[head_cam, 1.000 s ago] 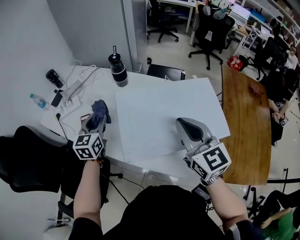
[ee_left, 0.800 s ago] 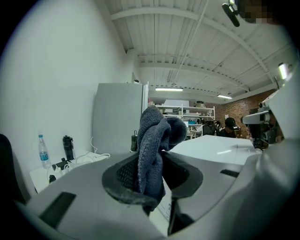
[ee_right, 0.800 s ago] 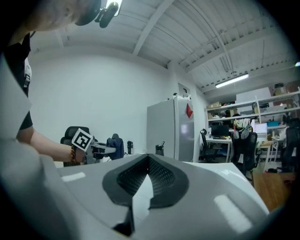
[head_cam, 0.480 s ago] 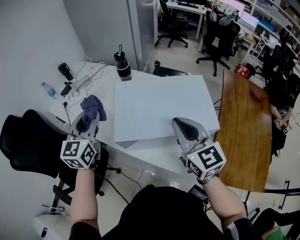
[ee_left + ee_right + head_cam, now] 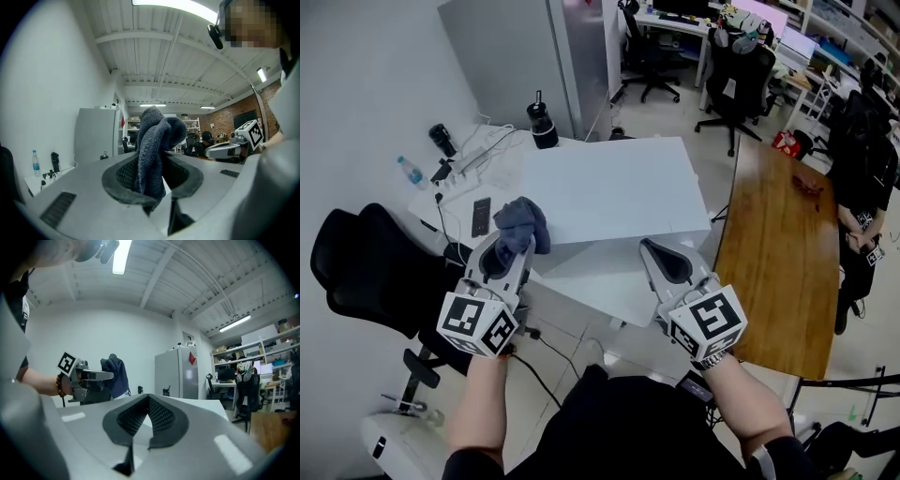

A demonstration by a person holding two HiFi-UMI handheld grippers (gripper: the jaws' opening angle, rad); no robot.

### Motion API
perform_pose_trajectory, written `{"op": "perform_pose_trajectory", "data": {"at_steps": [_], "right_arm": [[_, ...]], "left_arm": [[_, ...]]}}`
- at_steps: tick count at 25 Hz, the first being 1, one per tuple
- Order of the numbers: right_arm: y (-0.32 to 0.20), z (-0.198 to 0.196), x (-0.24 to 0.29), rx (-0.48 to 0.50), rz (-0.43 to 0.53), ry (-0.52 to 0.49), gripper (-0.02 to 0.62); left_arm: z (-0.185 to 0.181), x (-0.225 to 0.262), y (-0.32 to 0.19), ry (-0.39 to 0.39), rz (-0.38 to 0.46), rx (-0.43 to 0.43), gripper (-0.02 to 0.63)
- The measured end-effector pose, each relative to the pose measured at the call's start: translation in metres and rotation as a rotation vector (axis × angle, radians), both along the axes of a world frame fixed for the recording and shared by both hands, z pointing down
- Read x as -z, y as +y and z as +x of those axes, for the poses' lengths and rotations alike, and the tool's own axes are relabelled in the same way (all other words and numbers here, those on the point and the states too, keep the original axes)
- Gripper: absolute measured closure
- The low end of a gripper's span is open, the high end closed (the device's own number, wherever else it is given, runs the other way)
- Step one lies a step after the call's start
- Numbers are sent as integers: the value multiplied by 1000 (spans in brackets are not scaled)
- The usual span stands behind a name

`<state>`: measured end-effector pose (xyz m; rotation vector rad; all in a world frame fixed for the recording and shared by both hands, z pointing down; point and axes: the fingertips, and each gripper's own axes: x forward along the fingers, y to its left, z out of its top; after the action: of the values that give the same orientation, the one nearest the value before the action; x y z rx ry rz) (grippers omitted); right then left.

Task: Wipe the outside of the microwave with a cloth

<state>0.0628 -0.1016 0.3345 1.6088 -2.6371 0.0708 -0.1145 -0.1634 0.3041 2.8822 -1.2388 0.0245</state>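
The left hand-held gripper (image 5: 517, 247), clamping the cloth (image 5: 523, 223), is shifting from the left side towards the near corner of the white box (image 5: 609, 183), presumably the microwave, while the right hand-held gripper (image 5: 653, 251) is hanging closed and empty.

From above, the big white box-shaped block (image 5: 609, 187) showed only its flat top and a sliver of its near side; its front and any door were out of sight. The dark blue-grey knitted cloth (image 5: 522, 225) covered the tips of the left gripper (image 5: 516, 246), and the cloth's lower end was lost between the jaws. A flat dark object (image 5: 481, 217) on the white table (image 5: 502, 187) was too small to identify, as was the label on the small clear bottle (image 5: 411, 172). The seated person in black (image 5: 867, 169) was cut off by the right edge.
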Motion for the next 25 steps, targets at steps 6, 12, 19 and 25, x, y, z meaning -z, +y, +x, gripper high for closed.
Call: {"op": "perform_pose_trajectory", "data": {"at_steps": [6,12,19,25], "right_arm": [[47,10,0,11,10,2,595],[81,15,1,31,13,16,595],[105,18,0,54,19,13,595],[114,20,-3,54,18,6,595]], "left_arm": [[50,-16,68,6,-41,-95,494],[84,-23,116,2,-69,-156,494],[106,-29,151,0,-92,-186,494],[118,-36,167,-14,-101,-223,494]]}}
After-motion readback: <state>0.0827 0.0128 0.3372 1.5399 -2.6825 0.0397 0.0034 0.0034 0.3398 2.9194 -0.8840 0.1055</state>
